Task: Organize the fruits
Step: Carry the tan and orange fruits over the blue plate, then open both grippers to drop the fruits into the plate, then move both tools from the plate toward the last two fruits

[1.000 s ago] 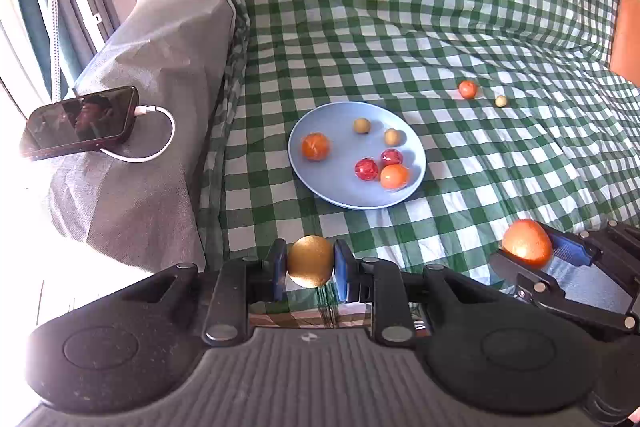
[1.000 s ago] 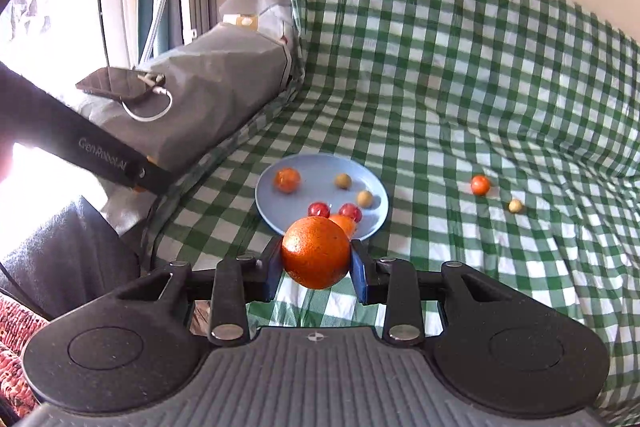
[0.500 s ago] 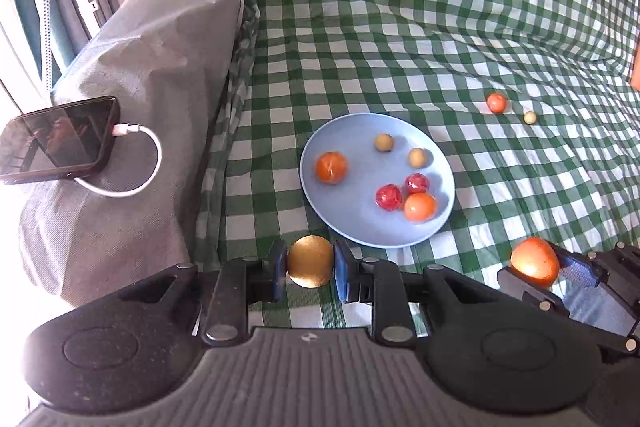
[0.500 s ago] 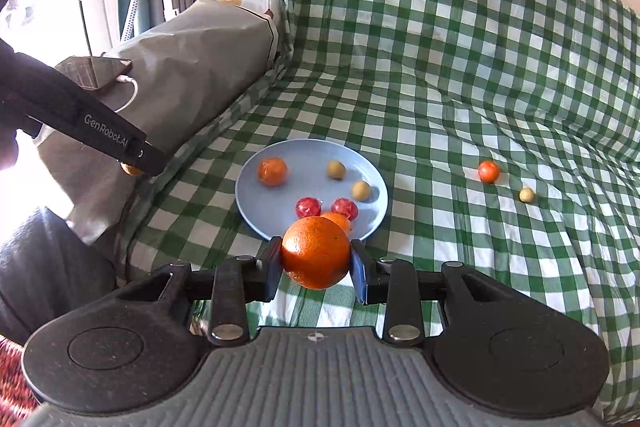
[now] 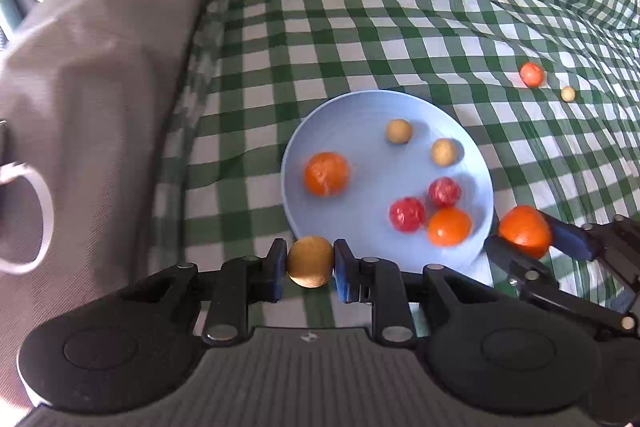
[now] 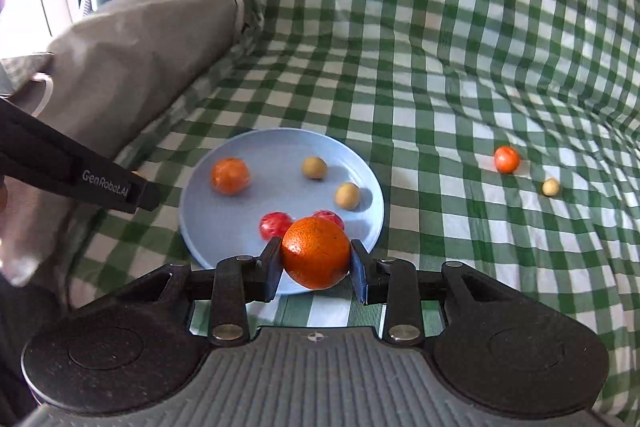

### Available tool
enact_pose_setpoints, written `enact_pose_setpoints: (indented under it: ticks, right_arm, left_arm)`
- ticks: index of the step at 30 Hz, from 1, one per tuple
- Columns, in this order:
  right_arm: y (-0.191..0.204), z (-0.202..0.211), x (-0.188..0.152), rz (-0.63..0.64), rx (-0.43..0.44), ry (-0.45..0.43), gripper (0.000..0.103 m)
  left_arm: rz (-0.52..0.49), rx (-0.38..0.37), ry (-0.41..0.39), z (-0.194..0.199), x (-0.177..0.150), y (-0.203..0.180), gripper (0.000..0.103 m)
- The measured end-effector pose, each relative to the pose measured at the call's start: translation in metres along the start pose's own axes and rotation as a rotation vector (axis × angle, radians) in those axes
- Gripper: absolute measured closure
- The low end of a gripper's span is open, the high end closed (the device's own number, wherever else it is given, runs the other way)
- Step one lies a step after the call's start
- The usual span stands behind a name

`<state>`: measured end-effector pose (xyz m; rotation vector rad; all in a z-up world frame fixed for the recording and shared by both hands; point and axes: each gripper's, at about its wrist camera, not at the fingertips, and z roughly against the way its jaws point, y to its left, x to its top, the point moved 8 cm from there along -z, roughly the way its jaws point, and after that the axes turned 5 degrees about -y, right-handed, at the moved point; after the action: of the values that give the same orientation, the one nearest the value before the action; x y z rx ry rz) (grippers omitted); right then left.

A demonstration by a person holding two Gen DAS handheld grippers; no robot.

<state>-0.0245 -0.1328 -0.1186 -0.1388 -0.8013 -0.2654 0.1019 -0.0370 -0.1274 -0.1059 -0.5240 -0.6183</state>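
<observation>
Left wrist view: our left gripper [image 5: 310, 263] clamps a brown fruit [image 5: 310, 261] at the near rim of the plate [image 5: 352, 115]; our right gripper [image 6: 316, 259] pinches an orange [image 6: 316, 253] over that rim. Beyond, six fruits already lie on the plate. Farthest off, a small orange fruit [image 6: 506, 159] and a beige one [image 6: 551, 187] wait on the cloth [image 6: 440, 67], so we judge ourselves well past halfway.
</observation>
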Motion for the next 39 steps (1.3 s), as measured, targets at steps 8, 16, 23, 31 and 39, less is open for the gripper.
enact_pose_setpoints:
  ticks: [8, 16, 23, 31, 39]
  right_arm:
    - [-0.009, -0.059, 0.007, 0.004, 0.009, 0.051, 0.067]
    - [-0.008, -0.057, 0.016, 0.035, 0.015, 0.029, 0.021]
    - [-0.003, 0.024, -0.009, 0.007, 0.038, 0.021, 0.008]
    - [0.012, 0.093, -0.03, -0.013, 0.012, -0.044, 0.005]
    - [0.025, 0.131, -0.032, 0.039, -0.005, -0.146, 0.002]
  left_arm:
    - [-0.025, 0.037, 0.034, -0.041, 0.016, -0.002, 0.076]
    - [-0.022, 0.043, -0.156, -0.001, 0.026, 0.008, 0.0]
    - [-0.016, 0.097, -0.109, 0.052, -0.039, 0.026, 0.0]
    - [0.075, 0.136, -0.112, 0.104, -0.09, 0.038, 0.0]
    - [0.063, 0.141, -0.172, 0.133, -0.102, 0.03, 0.0]
